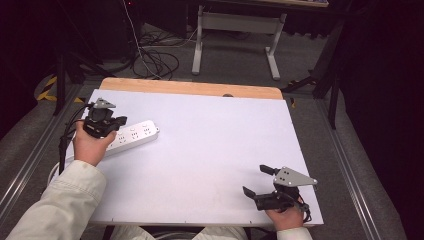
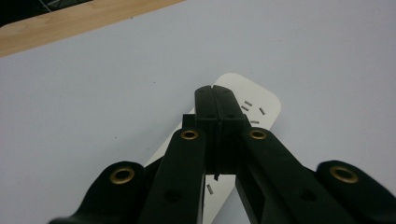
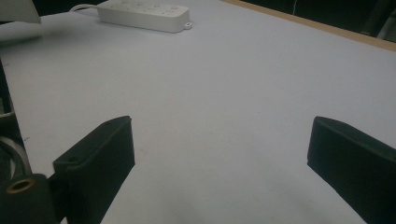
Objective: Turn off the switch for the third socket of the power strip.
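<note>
The white power strip [image 1: 131, 136] lies flat on the white table top [image 1: 210, 150], near the left edge and about halfway up, angled with its rounded end toward the table's middle. In the left gripper view I read the same strip [image 2: 261, 100] directly beneath and ahead of the jaw tips, with several socket slots showing to the right of them. The left gripper [image 1: 116, 125] sits over the strip's near-left portion with its jaws pressed together, pad against pad, and nothing caught between them; I judge it to be poised above the strip or pressing down on it, not gripping it. The right gripper [image 1: 255, 180] rests near the table's front right corner, well apart from the strip, with its jaws spread wide and only bare table between them [image 3: 219, 154]. Progress assessment: no plug or other device is on the table, the strip has not been lifted, and I judge the work on it to be at an early stage, with most of it left to do. Limits of view: I cannot tell whether the left jaw tips touch the strip's surface. The strip's left end and its cable are hidden behind the hand [image 1: 90, 147]. Any switch or its position is too small to make out.
</note>
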A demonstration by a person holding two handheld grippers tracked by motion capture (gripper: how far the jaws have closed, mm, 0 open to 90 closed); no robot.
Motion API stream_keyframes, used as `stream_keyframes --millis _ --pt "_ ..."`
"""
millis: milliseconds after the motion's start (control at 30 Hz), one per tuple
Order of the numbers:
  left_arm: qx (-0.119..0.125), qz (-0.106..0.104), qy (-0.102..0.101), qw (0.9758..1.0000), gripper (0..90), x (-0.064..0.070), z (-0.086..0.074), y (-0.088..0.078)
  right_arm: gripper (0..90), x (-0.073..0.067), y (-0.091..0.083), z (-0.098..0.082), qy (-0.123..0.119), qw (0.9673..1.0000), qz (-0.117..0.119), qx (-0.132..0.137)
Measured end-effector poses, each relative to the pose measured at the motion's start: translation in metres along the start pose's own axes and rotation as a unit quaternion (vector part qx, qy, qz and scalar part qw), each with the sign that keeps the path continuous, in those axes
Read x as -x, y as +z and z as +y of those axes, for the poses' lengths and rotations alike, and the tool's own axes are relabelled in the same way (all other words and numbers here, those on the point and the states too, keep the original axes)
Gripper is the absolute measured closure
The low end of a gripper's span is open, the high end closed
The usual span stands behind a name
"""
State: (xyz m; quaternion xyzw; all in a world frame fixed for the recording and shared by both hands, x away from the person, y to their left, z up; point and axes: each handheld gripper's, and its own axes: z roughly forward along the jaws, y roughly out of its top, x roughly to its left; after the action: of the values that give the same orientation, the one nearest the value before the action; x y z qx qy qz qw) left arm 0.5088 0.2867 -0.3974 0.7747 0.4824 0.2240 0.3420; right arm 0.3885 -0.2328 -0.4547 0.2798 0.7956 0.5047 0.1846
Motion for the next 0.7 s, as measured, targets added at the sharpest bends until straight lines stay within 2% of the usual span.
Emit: stream_keyframes --millis 233,300,367,467,533,567,633,700 --pt "0.004 -0.007 0.003 1.0000 90.0 0.004 0.001 -0.010 7.9 0.000 -0.001 0.000 -0.001 1.0000 -0.001 0.001" --pt "0.008 -0.017 -0.002 0.9998 90.0 0.004 0.000 -0.015 7.9 -0.001 -0.001 0.000 -0.001 1.0000 0.001 0.002" --pt "0.026 -0.032 -0.002 0.9991 90.0 0.004 -0.001 -0.025 7.9 -0.001 -0.001 0.000 -0.002 1.0000 0.001 0.001" --pt "0.044 -0.037 0.005 0.9983 89.5 0.007 -0.002 -0.038 7.9 0.000 -0.001 0.000 -0.001 1.0000 -0.002 0.002" --pt "0.051 -0.049 0.001 0.9975 77.5 0.010 -0.003 -0.044 7.9 0.000 -0.001 0.000 -0.001 1.0000 -0.001 0.001" --pt "0.052 -0.054 0.000 0.9971 74.3 0.012 -0.004 -0.047 7.9 0.000 0.000 0.000 -0.001 1.0000 0.000 0.001" --pt "0.063 -0.064 0.012 0.9959 69.9 0.016 -0.004 -0.053 7.9 -0.001 0.000 0.000 -0.002 1.0000 0.000 0.001" --pt "0.075 -0.081 0.021 0.9937 66.2 0.021 -0.005 -0.060 7.9 -0.001 -0.001 0.000 -0.002 1.0000 0.000 0.001"
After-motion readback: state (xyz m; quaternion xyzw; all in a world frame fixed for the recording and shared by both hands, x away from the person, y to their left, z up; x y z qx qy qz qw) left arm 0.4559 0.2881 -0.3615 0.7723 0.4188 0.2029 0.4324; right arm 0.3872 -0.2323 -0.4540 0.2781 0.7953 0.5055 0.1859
